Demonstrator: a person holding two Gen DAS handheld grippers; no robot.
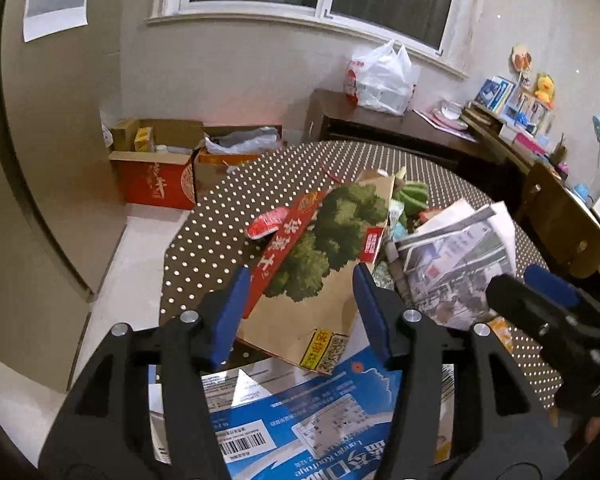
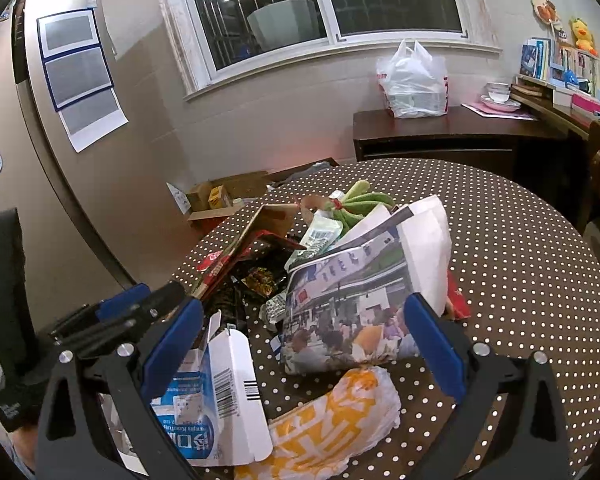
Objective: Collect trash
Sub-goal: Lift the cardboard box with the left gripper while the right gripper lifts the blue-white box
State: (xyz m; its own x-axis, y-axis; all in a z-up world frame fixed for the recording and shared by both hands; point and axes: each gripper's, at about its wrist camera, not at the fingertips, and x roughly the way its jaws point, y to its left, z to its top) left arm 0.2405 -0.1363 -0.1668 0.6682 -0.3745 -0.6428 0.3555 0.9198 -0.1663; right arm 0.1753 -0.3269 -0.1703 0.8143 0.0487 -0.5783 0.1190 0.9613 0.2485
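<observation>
The approach step is judged in hand: litter is heaped on the brown dotted round table point(image 2: 520, 240), the left gripper point(image 1: 300, 312) spread about the flattened brown vegetable-print carton point(image 1: 320, 268), the right gripper point(image 2: 300, 336) spread before the crumpled printed newspaper point(image 2: 364, 280), closure being required next.

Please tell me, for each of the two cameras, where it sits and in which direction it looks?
Left wrist: sits on the left tongs, open, facing the brown card box and blue box; the right tongs show at the right edge.
Right wrist: sits on the right tongs, open, facing the newspaper and yellow bag; the left tongs show at left.
Both share the dotted table, newspaper, blue box, window and white bag.
</observation>
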